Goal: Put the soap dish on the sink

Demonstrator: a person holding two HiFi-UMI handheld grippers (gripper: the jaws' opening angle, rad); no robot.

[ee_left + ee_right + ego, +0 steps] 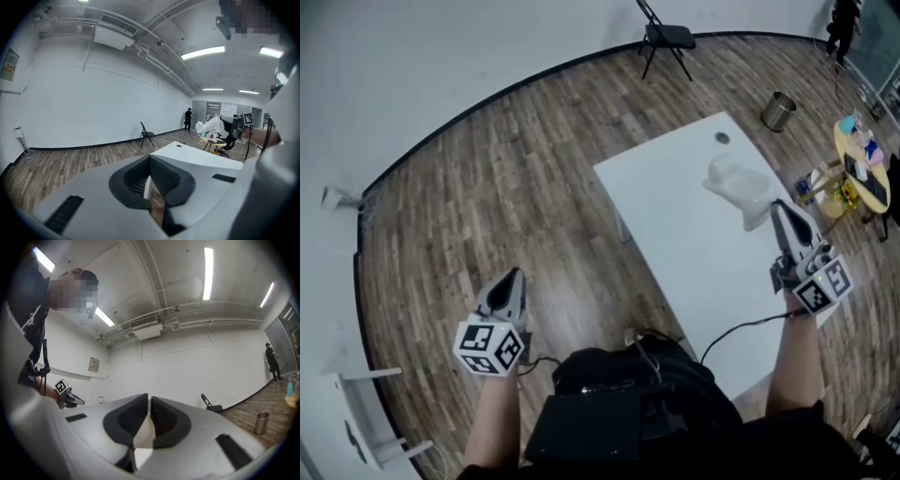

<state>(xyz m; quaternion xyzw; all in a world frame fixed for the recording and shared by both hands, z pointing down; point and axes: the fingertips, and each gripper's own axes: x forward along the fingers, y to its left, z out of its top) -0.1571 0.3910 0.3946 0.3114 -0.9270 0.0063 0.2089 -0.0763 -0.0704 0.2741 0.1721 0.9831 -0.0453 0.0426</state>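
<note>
my left tongs are pinched near-shut on nothing over the floor, right tongs nipping just the edge of the white soap dish above the table, so I reckon a swing could drop it, and the wall notice is too small to read

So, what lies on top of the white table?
A small grey round thing and a white lumpy object. The right gripper covers its near edge.
</note>
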